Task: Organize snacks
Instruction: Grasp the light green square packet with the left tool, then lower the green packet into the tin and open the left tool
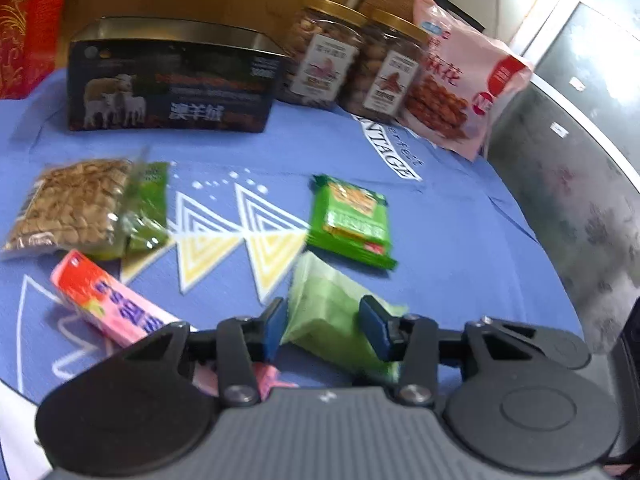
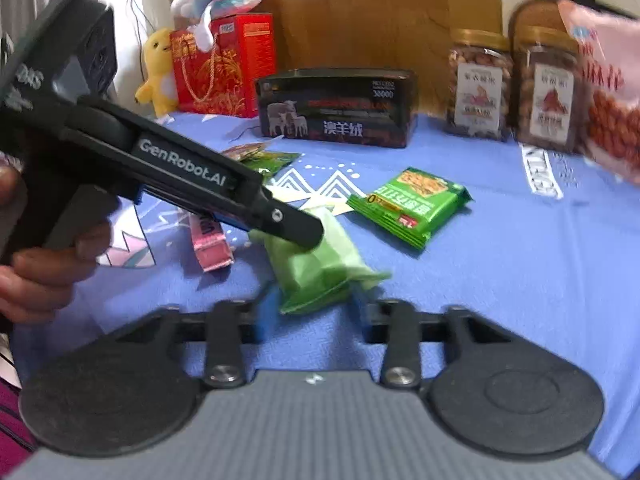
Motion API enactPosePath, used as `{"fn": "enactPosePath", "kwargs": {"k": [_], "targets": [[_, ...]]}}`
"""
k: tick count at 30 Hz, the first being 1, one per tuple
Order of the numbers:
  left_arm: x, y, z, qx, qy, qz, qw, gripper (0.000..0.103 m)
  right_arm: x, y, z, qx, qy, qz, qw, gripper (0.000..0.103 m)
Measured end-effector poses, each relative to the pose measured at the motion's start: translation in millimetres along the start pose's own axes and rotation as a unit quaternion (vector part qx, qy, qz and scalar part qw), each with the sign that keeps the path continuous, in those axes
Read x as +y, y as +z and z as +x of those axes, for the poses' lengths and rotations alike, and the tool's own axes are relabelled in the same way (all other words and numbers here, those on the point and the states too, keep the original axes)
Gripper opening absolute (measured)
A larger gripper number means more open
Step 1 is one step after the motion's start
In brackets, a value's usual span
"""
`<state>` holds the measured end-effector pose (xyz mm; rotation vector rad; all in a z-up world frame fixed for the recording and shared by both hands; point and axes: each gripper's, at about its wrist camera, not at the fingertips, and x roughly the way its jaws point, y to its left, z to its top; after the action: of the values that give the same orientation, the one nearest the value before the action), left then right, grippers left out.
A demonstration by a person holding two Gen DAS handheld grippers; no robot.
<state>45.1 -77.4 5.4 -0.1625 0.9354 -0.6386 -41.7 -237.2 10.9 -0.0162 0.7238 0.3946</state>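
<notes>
A: Where was the pale green soft plastic snack packet [image 1: 326, 316]?

B: Lying on the blue printed cloth [image 1: 460, 240], between the left gripper [image 1: 326, 326]'s parted blue pads, which didn't press it.

A: And the right gripper [image 2: 314, 312]?

B: Its blurred jaws stood apart at the packet's near end, gripping nothing. Beyond lay a bright green foil wafer pack [image 1: 352, 220]

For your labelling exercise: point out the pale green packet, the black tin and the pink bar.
pale green packet [image 1: 324, 312], left wrist view, wrapper middle
black tin [image 1: 172, 92], left wrist view, front face
pink bar [image 1: 108, 300], left wrist view, top face
</notes>
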Motion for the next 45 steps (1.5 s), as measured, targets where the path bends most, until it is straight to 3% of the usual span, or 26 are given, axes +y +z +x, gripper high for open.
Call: {"fn": "enactPosePath", "kwargs": {"k": [4, 12, 17, 21, 24, 27, 28, 31, 33, 34, 35, 36, 40, 45], "targets": [[-5.2, 3.1, -11.0, -0.013, -0.007, 0.004, 0.9999, 0.032, -6.4, 5.4, -0.9, -0.008, -0.012, 0.013, 1.0, 0.023], [5.7, 55.0, -56.6, -0.11, 0.01, 0.015, 0.9937, 0.032, -1.0, 68.1, 7.3, -0.093, -0.019, -0.029, 0.995, 0.023], [30.4, 111.6, -60.3, -0.161, 0.049, 0.014, 0.9857, 0.032, -4.0, 128.1, 50.4, -0.13, -0.012, -0.047, 0.99, 0.023], [65.1, 159.1, -31.4, -0.177, 0.094, -0.005, 0.9797, 0.034, -3.8, 166.1, 106.9, -0.127, -0.024, -0.062, 0.99, 0.027], [90.0, 173.8, -9.8, -0.152, 0.133, -0.031, 0.9788, 0.034, -28.5, 180.3, 138.9, -0.096, -0.028, -0.009, 0.995, 0.028], [112.0, 166.9, -25.1, -0.198, 0.14, -0.054, 0.9686, 0.036, -69.6, 176.0, 132.6, -0.116, -0.041, 0.073, 0.99, 0.033], [122.3, 167.2, -29.3, -0.209, 0.153, -0.068, 0.9633, 0.036, -83.6, 173.8, 132.4, -0.112, -0.044, 0.102, 0.987, 0.041], [151.9, 173.5, -24.5, -0.192, 0.168, -0.119, 0.9594, 0.036, -119.2, 166.1, 141.4, -0.076, -0.012, 0.194, 0.978, 0.045], [164.5, 171.2, -12.0, -0.161, 0.167, -0.134, 0.9634, 0.036, -132.6, 159.2, 150.3, -0.049, 0.031, 0.242, 0.968, 0.045], [168.0, 168.6, -1.7, -0.138, 0.162, -0.138, 0.9674, 0.036, -136.1, 154.7, 151.8, -0.047, 0.048, 0.267, 0.961, 0.052], [168.3, 165.9, 3.7, -0.136, 0.149, -0.142, 0.9691, 0.041, -135.9, 152.6, 151.0, -0.046, 0.05, 0.281, 0.957, 0.052], [164.7, 164.0, 5.3, -0.138, 0.141, -0.146, 0.9694, 0.044, -133.6, 152.4, 148.4, -0.043, 0.049, 0.279, 0.958, 0.052], [138.8, 157.9, 6.2, -0.124, 0.182, -0.118, 0.9682, 0.044, -115.9, 146.8, 126.0, -0.033, 0.027, 0.26, 0.965, 0.053], [123.0, 143.3, 1.4, -0.114, 0.156, -0.102, 0.9759, 0.046, -116.3, 125.3, 96.8, -0.052, 0.013, 0.259, 0.964, 0.056]]}}
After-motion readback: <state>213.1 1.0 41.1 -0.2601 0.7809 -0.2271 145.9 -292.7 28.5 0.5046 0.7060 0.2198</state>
